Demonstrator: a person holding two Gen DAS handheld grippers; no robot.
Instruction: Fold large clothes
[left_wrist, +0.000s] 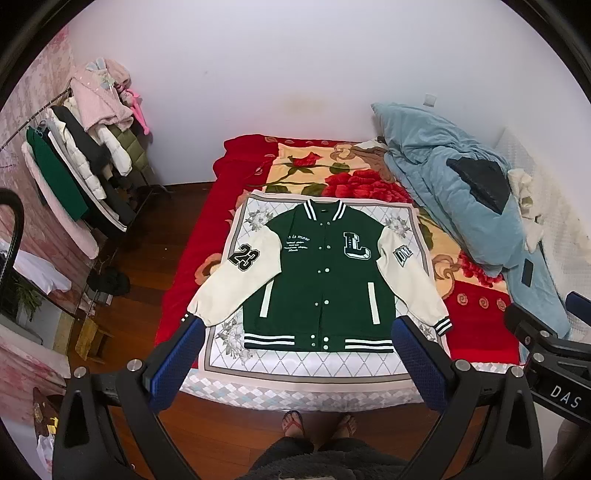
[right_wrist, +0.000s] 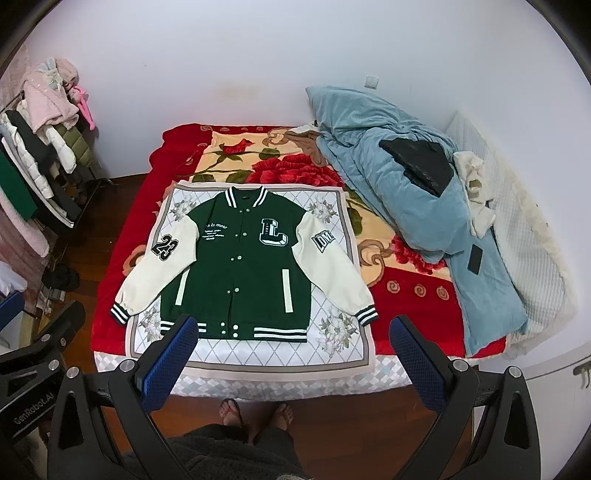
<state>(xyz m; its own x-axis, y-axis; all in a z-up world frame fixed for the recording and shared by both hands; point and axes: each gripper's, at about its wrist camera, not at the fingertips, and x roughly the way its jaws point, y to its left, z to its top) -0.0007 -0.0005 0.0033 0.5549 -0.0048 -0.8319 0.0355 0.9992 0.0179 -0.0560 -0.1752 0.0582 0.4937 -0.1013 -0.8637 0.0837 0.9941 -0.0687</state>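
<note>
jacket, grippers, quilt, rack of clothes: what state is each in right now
jacket: spread flat, front up, snapped shut, sleeves angled outward, not yet folded
mat: laid flat under the jacket
left gripper: open, holding nothing
right gripper: open, holding nothing
blue quilt: crumpled in a heap beside the mat
clothes rack: loaded with hanging clothes

A dark green varsity jacket (left_wrist: 325, 273) with cream sleeves, striped green-and-white cuffs and a black "23" patch lies beyond the blue-padded fingers (left_wrist: 173, 369) on a white diamond-patterned mat (left_wrist: 295, 365) with grey flowers, atop a red rose-print blanket (left_wrist: 314, 166); a pale blue quilt (left_wrist: 454, 195) lies beside.
</note>
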